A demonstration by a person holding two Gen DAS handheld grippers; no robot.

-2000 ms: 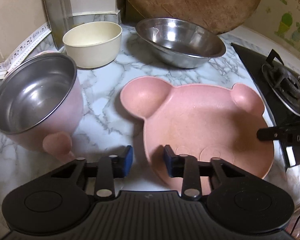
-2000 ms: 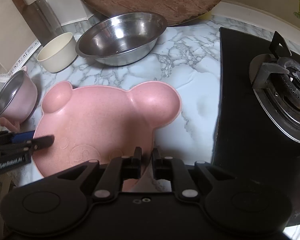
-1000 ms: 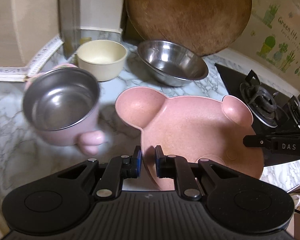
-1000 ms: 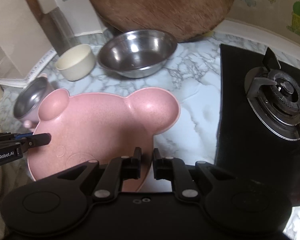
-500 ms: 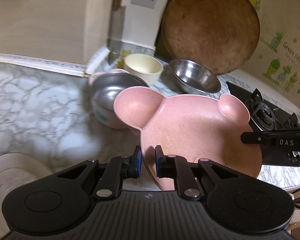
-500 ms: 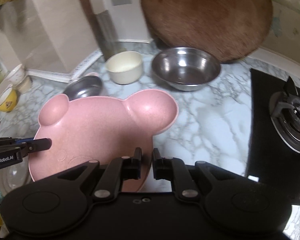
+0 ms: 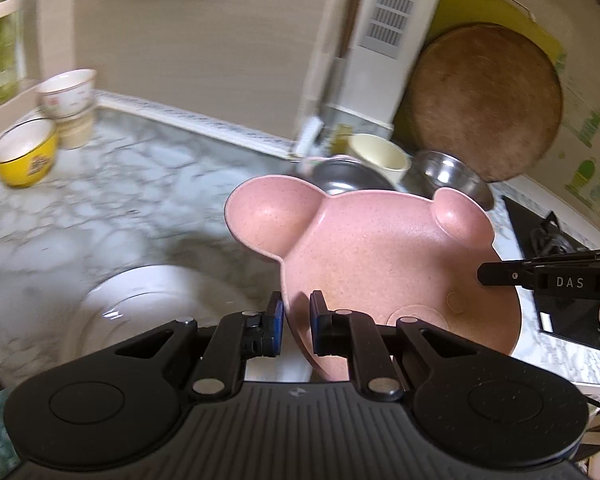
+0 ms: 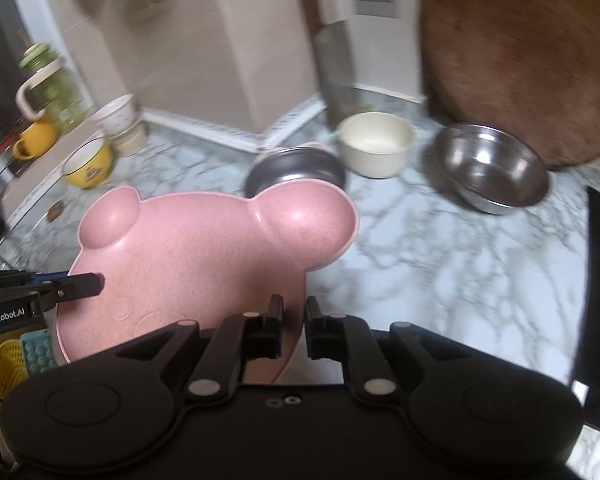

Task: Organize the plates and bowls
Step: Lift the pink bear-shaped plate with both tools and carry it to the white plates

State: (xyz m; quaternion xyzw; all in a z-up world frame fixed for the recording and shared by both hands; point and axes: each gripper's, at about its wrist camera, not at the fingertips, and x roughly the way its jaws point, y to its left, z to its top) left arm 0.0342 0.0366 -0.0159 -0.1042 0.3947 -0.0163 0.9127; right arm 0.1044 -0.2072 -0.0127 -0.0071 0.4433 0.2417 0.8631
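Note:
A pink bear-shaped plate [image 7: 384, 256] is held in the air between both grippers; it also shows in the right wrist view [image 8: 204, 260]. My left gripper [image 7: 296, 326] is shut on its left rim. My right gripper [image 8: 293, 328] is shut on its right rim. A white plate [image 7: 156, 304] lies on the marble counter, below and left of the pink plate. Behind stand a pink steel-lined bowl [image 8: 296, 166], a cream bowl [image 8: 374, 142] and a steel bowl [image 8: 492, 168].
A yellow bowl [image 7: 24, 154] and stacked white bowls [image 7: 68, 98] stand at the counter's far left. A round wooden board [image 7: 484, 100] leans on the wall. A black gas hob [image 7: 556, 240] lies to the right. A jar [image 8: 52, 88] and yellow mug [image 8: 34, 138] stand at left.
Both grippers have carried the pink plate up and to the left. The white plate and the yellow and white bowls have come into view.

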